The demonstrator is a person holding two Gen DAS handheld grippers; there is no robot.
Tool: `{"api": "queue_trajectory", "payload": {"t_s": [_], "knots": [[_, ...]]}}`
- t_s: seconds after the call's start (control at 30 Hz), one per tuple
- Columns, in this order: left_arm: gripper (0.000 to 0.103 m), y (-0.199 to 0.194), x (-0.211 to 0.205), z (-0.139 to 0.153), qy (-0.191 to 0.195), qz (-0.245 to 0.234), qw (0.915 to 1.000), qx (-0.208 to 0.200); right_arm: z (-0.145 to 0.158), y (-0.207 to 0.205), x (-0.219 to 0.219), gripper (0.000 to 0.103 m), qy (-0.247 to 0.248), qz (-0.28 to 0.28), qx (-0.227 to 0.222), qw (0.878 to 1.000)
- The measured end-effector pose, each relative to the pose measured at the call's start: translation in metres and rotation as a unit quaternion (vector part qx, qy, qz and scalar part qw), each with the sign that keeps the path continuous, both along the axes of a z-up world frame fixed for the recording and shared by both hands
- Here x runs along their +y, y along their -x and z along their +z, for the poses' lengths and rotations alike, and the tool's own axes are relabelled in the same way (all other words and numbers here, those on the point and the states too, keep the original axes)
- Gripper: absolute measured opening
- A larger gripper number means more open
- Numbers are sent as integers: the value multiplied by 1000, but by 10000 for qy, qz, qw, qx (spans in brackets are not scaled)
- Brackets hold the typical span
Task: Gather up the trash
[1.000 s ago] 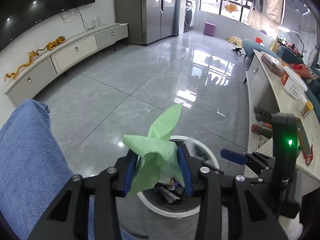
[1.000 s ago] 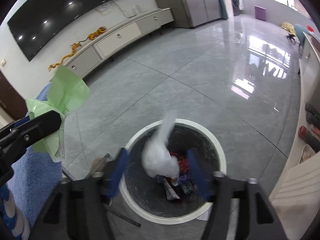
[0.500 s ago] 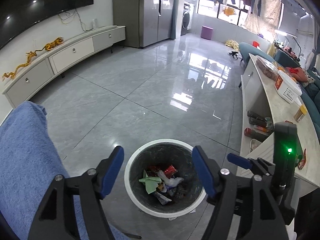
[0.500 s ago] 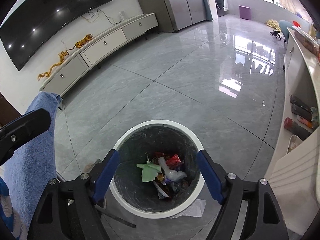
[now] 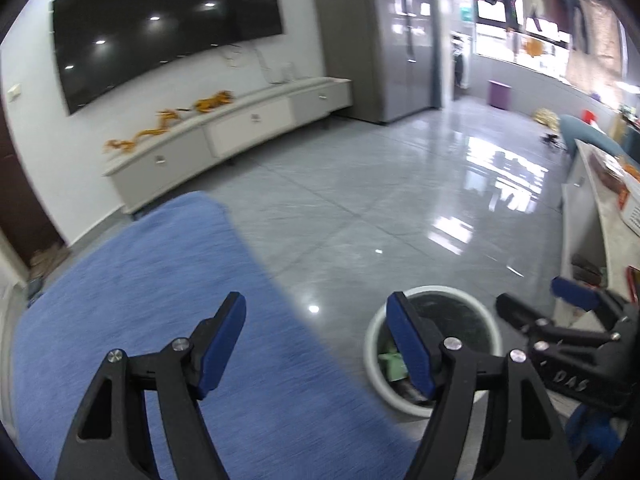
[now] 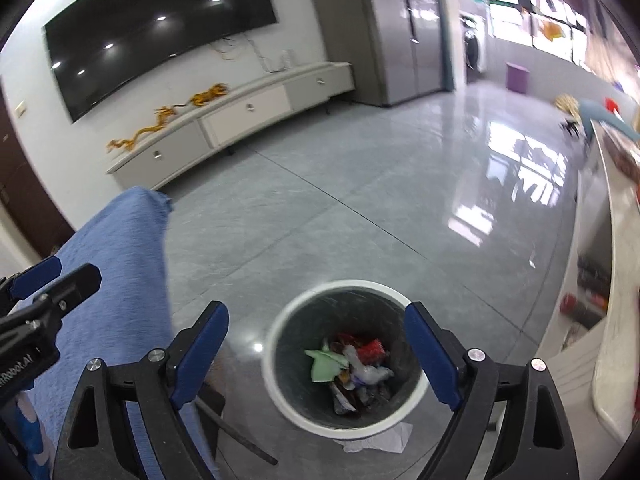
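Note:
A round white-rimmed trash bin [image 6: 286, 322] stands on the grey floor. Inside lie a green paper [image 6: 325, 365], a white plastic wad [image 6: 370, 374] and red wrappers [image 6: 370, 348]. My right gripper [image 6: 316, 354] is open and empty above the bin. My left gripper [image 5: 316, 346] is open and empty, over the edge of a blue cloth [image 5: 140, 288], with the bin [image 5: 372, 344] to its right. The right gripper shows in the left wrist view [image 5: 568, 312], and the left gripper shows in the right wrist view [image 6: 56, 280].
A scrap of white paper [image 6: 380, 440] lies on the floor by the bin. A black rod [image 6: 236, 434] leans near the blue cloth [image 6: 116, 272]. A white shelf unit [image 6: 596, 280] stands at right. A low TV cabinet [image 5: 224, 132] runs along the far wall.
The green paper and the white wad dropped from the grippers into the bin. Both grippers opened. The left gripper has since swung left over the blue cloth and both views tilted up.

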State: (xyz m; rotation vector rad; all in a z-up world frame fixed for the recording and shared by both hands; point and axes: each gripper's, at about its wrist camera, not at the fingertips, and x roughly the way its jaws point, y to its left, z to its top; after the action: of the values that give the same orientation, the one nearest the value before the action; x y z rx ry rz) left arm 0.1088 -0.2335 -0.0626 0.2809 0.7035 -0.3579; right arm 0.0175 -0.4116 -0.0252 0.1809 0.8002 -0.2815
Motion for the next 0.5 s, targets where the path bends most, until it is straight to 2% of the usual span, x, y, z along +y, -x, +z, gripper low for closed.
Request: {"api": "queue_trajectory", "payload": {"t_s": [0.23, 0.5], "knots": [[71, 21, 79, 18, 95, 718, 9971, -231, 11, -1, 55, 93, 259, 602, -66, 9978], [72, 50, 152, 46, 263, 1376, 9882, -621, 27, -1, 105, 102, 609, 1095, -204, 9919]]}}
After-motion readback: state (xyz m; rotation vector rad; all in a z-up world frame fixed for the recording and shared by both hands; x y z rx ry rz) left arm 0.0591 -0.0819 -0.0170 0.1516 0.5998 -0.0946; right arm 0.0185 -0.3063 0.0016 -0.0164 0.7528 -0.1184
